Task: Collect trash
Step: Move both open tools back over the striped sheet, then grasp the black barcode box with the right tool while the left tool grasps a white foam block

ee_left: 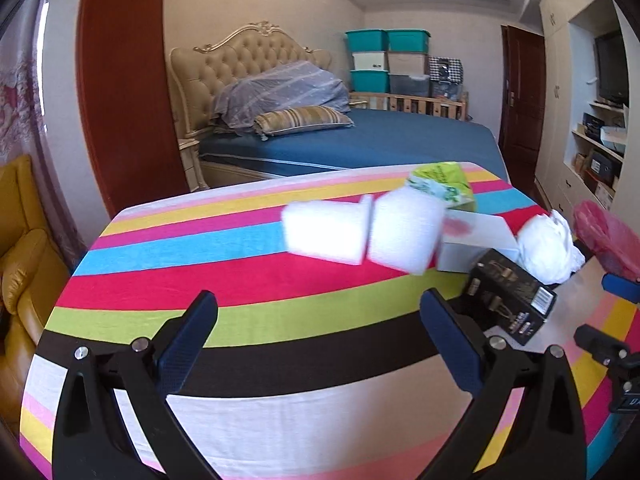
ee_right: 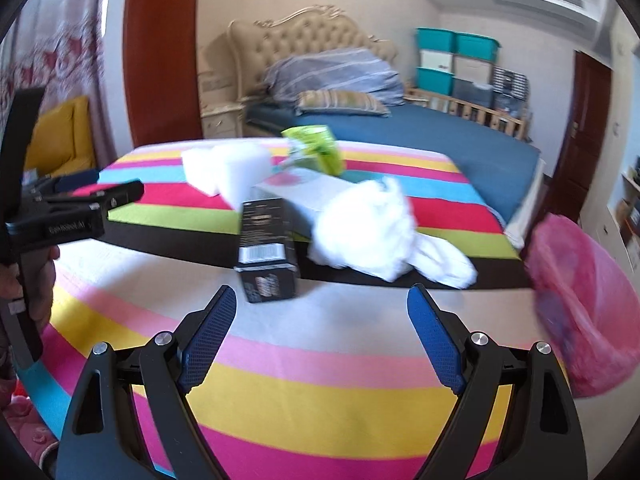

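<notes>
Looking from my left side to my right side, I see the trash in a loose row on the striped cloth that covers the table.

First come the two white foam blocks. They lie straight ahead of my left gripper, far up the cloth, touching each other side by side. My left gripper is spread wide and has nothing in it.

Next is the green packet, behind the foam, near the far edge. A flat white box lies just in front of it.

Then comes the black box. It is the piece nearest to me. In the right camera it sits just ahead of my right gripper, a little to the left of the middle. Its long side points away from me, up the table, with the end that has the bar code facing me. My right gripper is spread wide too, and empty.

Beside the black box, to the right, is the crumpled white paper. It rests against the flat white box.

Last, at the far right, is the pink trash bag, hanging off the table edge.

I think my right gripper is the better one for the black box, since it is closer to it and to the bag. I would close across its short sides.
</notes>
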The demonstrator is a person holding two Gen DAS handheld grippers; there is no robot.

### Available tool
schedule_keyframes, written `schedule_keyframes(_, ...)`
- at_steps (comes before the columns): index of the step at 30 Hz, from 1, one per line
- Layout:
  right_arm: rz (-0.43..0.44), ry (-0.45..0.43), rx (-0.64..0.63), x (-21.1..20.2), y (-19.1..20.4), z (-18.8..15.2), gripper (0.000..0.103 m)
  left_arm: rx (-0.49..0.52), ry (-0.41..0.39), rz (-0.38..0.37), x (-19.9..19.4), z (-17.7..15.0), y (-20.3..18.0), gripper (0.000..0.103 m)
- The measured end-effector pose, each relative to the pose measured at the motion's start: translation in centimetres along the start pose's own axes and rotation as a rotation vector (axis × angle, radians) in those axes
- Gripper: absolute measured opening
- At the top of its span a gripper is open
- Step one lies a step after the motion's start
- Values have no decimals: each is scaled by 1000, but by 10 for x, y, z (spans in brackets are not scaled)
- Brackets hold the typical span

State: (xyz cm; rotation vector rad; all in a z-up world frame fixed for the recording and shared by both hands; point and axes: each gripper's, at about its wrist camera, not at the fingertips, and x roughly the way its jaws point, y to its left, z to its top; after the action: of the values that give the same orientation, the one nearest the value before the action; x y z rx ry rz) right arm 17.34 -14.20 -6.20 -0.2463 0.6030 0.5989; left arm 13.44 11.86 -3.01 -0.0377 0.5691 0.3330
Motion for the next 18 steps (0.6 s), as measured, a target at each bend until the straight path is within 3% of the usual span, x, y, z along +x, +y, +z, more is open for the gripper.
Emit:
schedule_keyframes(10, 31, 105, -37, 48, 29, 24, 82, -106, 45, 8, 4, -8, 46, 98)
schedule_keyframes(12, 32, 109, -37, 51, 31, 26, 78, -111, 53, 4, 6, -9, 50, 98)
schedule_keyframes(15, 51, 123, -41, 54, 32, 27, 61, -121, 63, -2, 10, -10, 52, 98)
schedule_keyframes(17, 59, 125, -46, 56, 34, 28, 39, -125, 69, -7, 11, -10, 51, 98)
schedule_keyframes(18, 63, 118, -47, 53, 34, 28, 38, -125, 73, -9, 12, -10, 50, 98)
